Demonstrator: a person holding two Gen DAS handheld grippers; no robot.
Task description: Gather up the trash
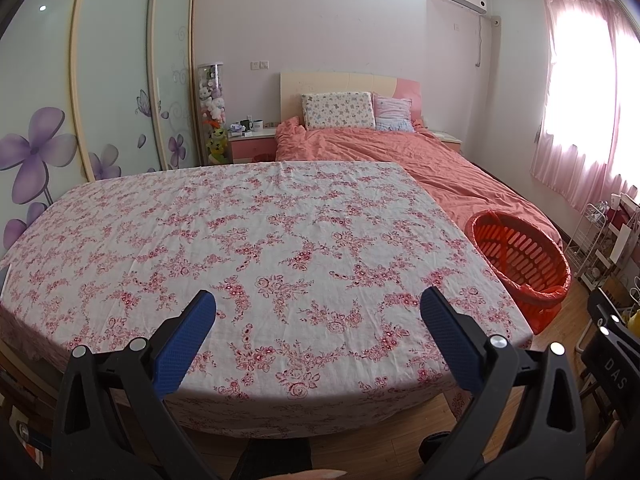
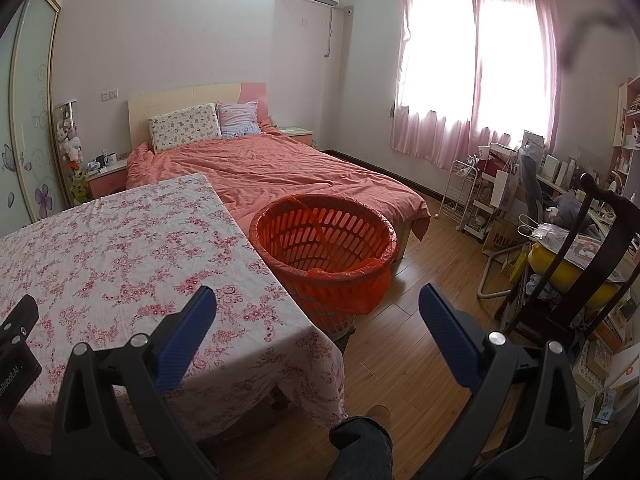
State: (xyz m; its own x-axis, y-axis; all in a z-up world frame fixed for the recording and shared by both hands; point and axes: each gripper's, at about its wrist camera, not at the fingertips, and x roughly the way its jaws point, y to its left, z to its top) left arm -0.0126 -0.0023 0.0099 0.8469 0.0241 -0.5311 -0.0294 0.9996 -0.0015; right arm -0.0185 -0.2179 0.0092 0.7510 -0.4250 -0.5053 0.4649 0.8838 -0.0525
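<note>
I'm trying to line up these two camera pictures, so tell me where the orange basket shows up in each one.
Left wrist view: the orange basket sits at the right edge, just past the floral table's right side.
Right wrist view: the same basket is near the centre, on the floor between table and bed.
Shared landmark: the bed, behind the basket in both.

"das" on the black device (image 1: 614,368) at right; "nrobot.ai" on black device (image 2: 16,376); "muj" on paper bag (image 2: 505,239).

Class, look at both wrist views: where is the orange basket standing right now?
The basket stands on the wood floor, at the table's right edge and just before the bed's foot; it sits far right in the left view, centre in the right view.
</note>
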